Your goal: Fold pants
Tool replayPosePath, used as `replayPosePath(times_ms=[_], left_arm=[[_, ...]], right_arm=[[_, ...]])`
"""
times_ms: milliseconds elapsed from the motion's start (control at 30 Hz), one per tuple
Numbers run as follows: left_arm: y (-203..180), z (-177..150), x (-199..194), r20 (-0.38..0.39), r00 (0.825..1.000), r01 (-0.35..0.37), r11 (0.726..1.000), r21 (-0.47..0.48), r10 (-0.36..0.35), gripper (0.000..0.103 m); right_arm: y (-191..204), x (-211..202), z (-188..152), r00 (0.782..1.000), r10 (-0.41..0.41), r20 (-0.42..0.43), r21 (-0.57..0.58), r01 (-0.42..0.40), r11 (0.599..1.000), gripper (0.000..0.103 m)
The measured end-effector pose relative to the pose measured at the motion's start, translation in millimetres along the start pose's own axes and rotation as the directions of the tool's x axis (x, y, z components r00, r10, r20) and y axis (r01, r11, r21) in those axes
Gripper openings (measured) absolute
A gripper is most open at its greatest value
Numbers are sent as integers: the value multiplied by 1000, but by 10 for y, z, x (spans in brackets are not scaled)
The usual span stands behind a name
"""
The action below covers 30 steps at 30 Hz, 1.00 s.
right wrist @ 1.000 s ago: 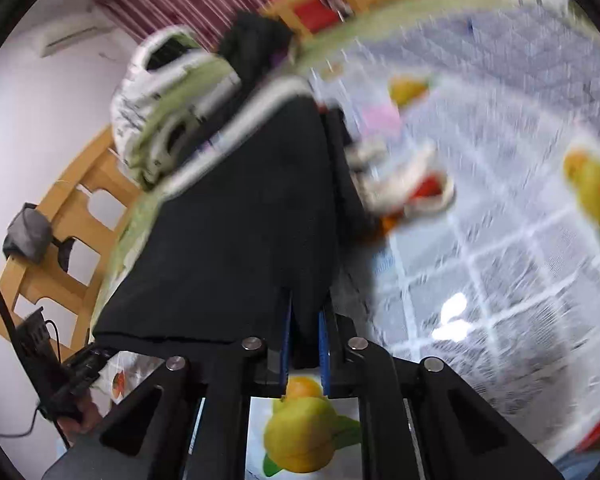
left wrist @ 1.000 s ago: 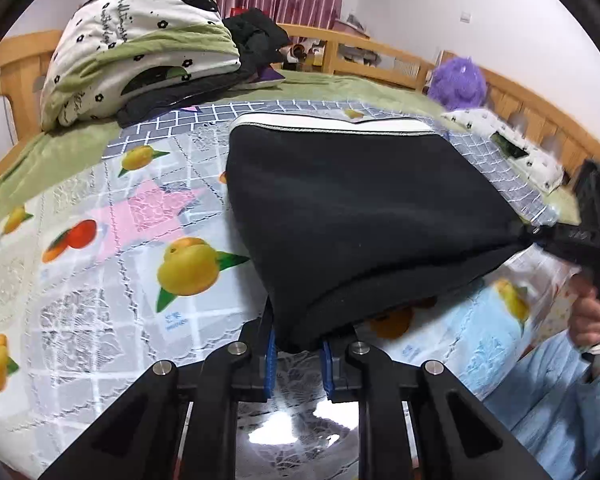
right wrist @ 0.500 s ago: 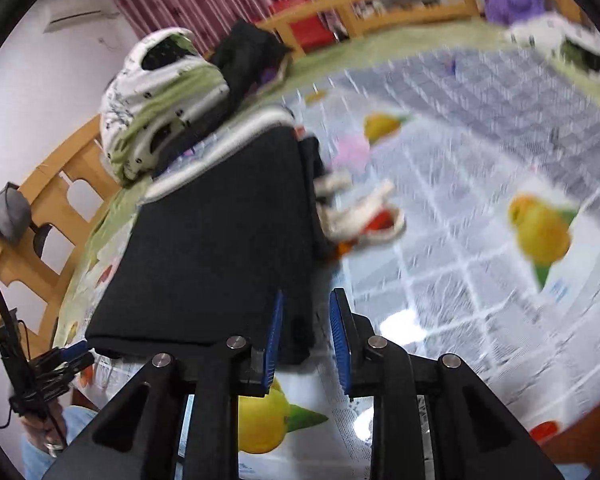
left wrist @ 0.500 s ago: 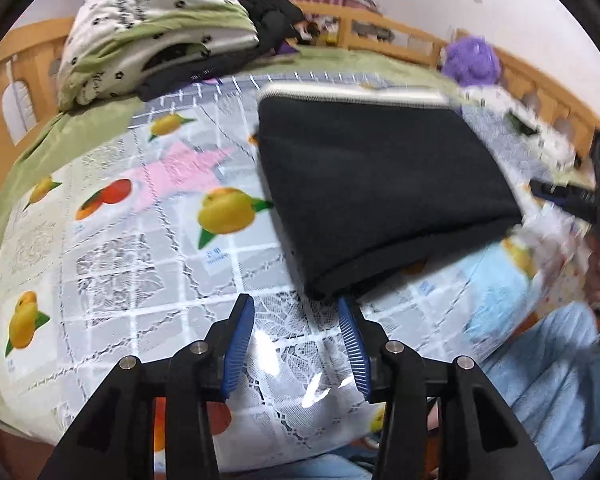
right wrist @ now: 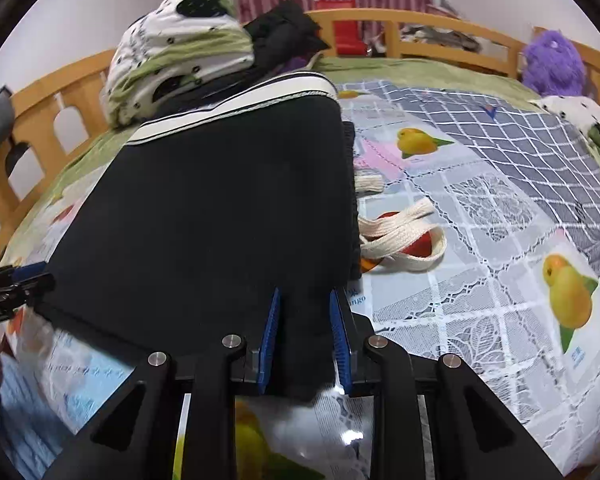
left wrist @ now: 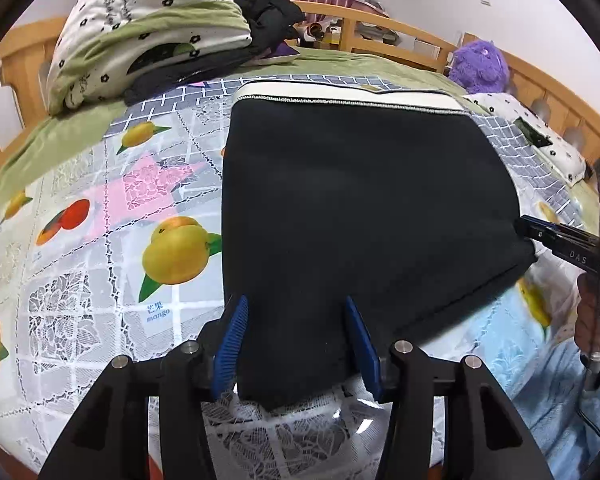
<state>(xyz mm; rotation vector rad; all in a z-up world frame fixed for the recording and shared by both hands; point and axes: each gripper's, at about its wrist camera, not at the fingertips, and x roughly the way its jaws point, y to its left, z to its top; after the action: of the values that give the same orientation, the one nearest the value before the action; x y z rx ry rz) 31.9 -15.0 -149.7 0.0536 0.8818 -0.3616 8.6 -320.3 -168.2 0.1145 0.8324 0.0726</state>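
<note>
Both cameras sit just behind my claws, angled down across the bed [left wrist: 80, 208], close to the pants [left wrist: 360, 208]. Left view looks from the near left corner, right view from the near right. Both share the pants, quilt pile [right wrist: 180, 48], purple toy [left wrist: 480, 66].

Pants [left wrist: 364, 216]: black matt knit cloth, fine nap; waistband [left wrist: 348, 94] cream, ribbed.
Drawstring [right wrist: 400, 236]: flat woven cream tape.
Table cover [left wrist: 100, 264]: glossy clear plastic film over lace-and-fruit print; specular glare near edge.
Left gripper [left wrist: 296, 340]: matt black plastic arms, blue ridged pads [left wrist: 232, 340], bright metal screw heads.
Bed rail [right wrist: 420, 28]: smooth varnished wood.
Plush toy [left wrist: 480, 66]: purple, shaggy.
</note>
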Motion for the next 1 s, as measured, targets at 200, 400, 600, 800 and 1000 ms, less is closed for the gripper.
replayPosePath(times_ms=[200,400,600,800,1000], left_arm=[[307,458,68,5,999,38,992,-123,-37,52],[428,1003,310,35,999,18,990,-139,-14,52],[409,1325,593,44,999,18,990,-142,-12,55],[269,1406,902,4,1000,-28,990,-135,28,55],[252,1361,940,7,998,-55,989,-134,56,56]], right_arm=[[-232,-35,618,993,38,111,81,-47,996,58],[-392,472,1202,996,18,82,162,-31,986,58],[-195,745,1400,997,65,50,6,-65,998,21],[-318,787,1375,994,102,39,58,-104,993,19],[-348,790,1378,992,125,34,102,-128,987,28]])
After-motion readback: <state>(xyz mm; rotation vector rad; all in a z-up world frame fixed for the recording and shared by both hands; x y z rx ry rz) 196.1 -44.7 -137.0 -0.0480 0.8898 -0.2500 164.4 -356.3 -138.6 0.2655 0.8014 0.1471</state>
